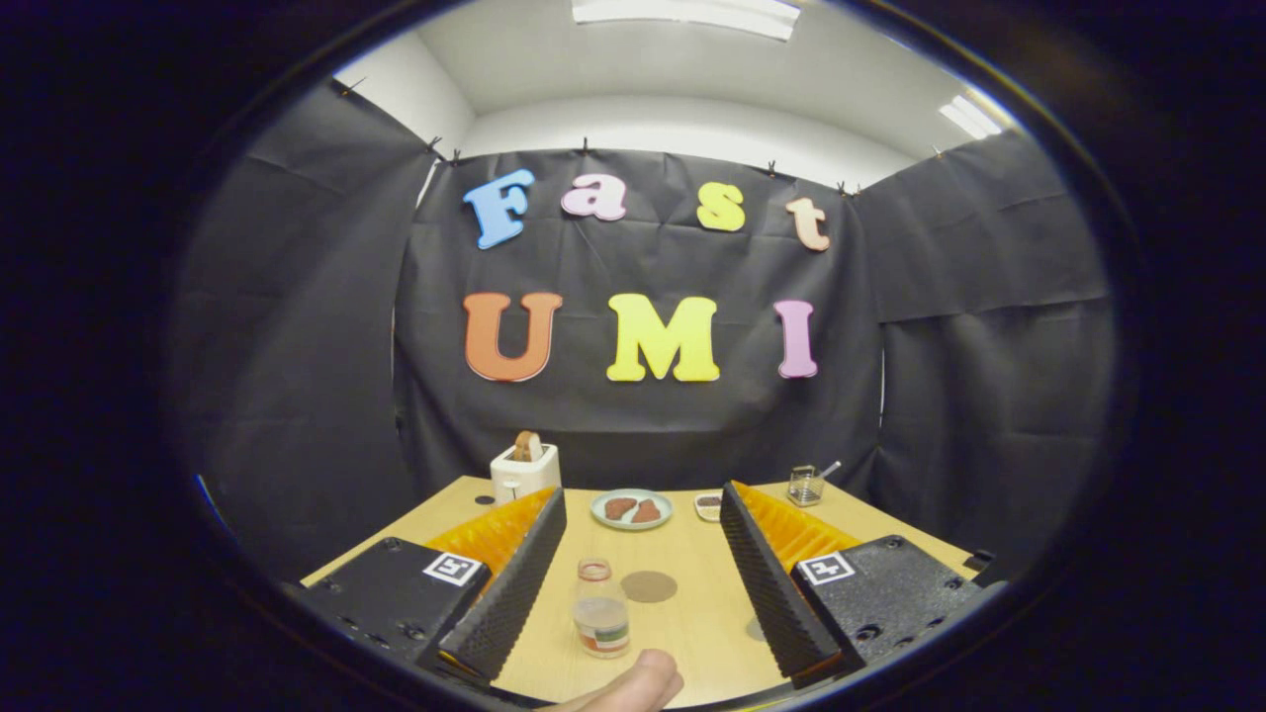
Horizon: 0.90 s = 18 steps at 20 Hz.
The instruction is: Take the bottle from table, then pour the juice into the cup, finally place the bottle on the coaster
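The fingers (641, 578) stand wide apart, holding nothing. Between them, upright on the surface (712, 613), is the bottle (601, 610), uncapped, with the coaster (649, 586) just beyond it. It looks like light, thin clear plastic, smooth and apt to dent; take it mid-body, around the label band. Its label is too small to read.

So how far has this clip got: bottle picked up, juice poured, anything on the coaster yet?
Nothing looks done yet. The bottle stands upright on the table, uncapped, between the open claw fingers with neither touching it. In hand: lining up for the grasp. Left: grasp the bottle, pour into the glass cup at the far end, then set the bottle on the round brown coaster, which is bare just beyond it.
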Available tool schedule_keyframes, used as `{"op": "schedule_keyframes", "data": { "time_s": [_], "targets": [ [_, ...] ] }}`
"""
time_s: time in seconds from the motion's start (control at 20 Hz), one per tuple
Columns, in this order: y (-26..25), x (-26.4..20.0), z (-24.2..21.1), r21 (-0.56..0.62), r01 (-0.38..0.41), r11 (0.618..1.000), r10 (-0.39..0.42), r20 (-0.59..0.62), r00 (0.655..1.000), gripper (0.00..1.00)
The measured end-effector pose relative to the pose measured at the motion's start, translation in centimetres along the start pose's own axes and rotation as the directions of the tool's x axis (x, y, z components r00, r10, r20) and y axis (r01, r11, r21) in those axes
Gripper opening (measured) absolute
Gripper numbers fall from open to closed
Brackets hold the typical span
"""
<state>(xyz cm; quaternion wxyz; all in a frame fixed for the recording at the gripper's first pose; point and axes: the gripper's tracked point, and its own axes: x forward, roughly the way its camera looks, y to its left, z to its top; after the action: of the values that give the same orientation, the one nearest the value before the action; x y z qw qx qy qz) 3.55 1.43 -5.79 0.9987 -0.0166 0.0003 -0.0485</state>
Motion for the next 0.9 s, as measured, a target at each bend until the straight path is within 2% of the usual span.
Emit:
{"op": "schedule_keyframes", "data": {
  "time_s": [0.15,0.4,0.9],
  "targets": [
    [1.0,1.4,-1.8,0.013,-0.009,1.000,0.009,0.003,1.000,1.00],
    [1.2,3.2,-4.4,0.017,0.033,0.999,-0.033,0.013,0.999,1.00],
    [2.3,5.8,-10.2,0.007,0.055,0.998,-0.055,-0.023,0.998,1.00]
  ]
}}
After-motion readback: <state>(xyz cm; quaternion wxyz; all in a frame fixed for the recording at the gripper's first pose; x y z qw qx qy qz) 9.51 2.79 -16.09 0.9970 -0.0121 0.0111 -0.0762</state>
